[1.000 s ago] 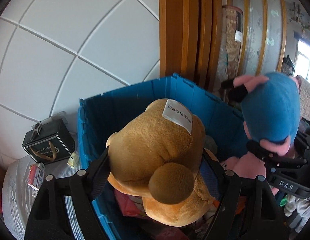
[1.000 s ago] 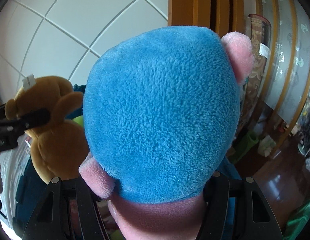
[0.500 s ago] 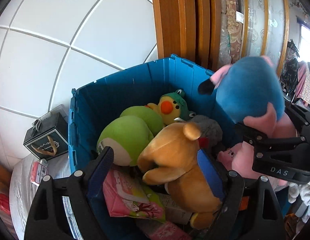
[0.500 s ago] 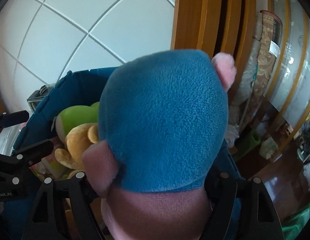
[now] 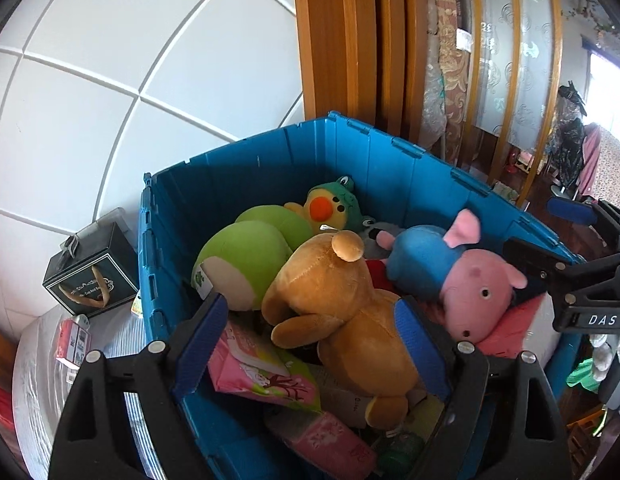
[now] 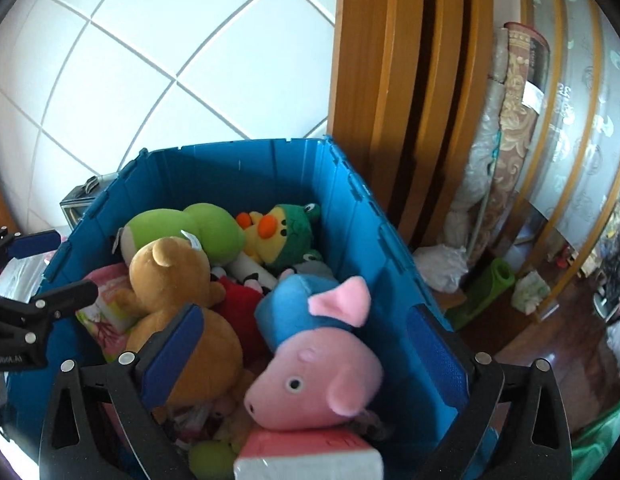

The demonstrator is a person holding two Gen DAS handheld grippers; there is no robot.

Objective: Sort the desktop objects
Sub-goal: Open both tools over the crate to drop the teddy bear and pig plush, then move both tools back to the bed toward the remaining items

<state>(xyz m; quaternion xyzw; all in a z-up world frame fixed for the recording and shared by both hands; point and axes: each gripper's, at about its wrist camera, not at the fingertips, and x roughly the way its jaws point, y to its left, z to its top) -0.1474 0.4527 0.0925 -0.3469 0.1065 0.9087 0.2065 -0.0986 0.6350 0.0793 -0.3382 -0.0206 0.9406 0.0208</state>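
Observation:
A blue plastic crate (image 5: 349, 160) (image 6: 238, 168) holds several plush toys. A brown teddy bear (image 5: 349, 320) (image 6: 178, 280) lies in its middle. A pink pig in a blue shirt (image 5: 449, 276) (image 6: 313, 360) lies to the bear's right. A green plush (image 5: 250, 252) (image 6: 186, 224) and a yellow duck in a frog hood (image 5: 329, 208) (image 6: 282, 236) lie behind. My left gripper (image 5: 306, 344) is open above the bear. My right gripper (image 6: 306, 344) is open above the pig. Neither holds anything.
A black gift box (image 5: 90, 276) stands left of the crate on a white striped surface (image 5: 38, 380). Pink packets (image 5: 266, 368) lie in the crate's front. A wooden door frame (image 5: 341, 40) and rolled carpets (image 6: 513, 120) stand behind and right.
My left gripper opened and let the bear drop into the crate. My right gripper then opened and the pig fell in beside it.

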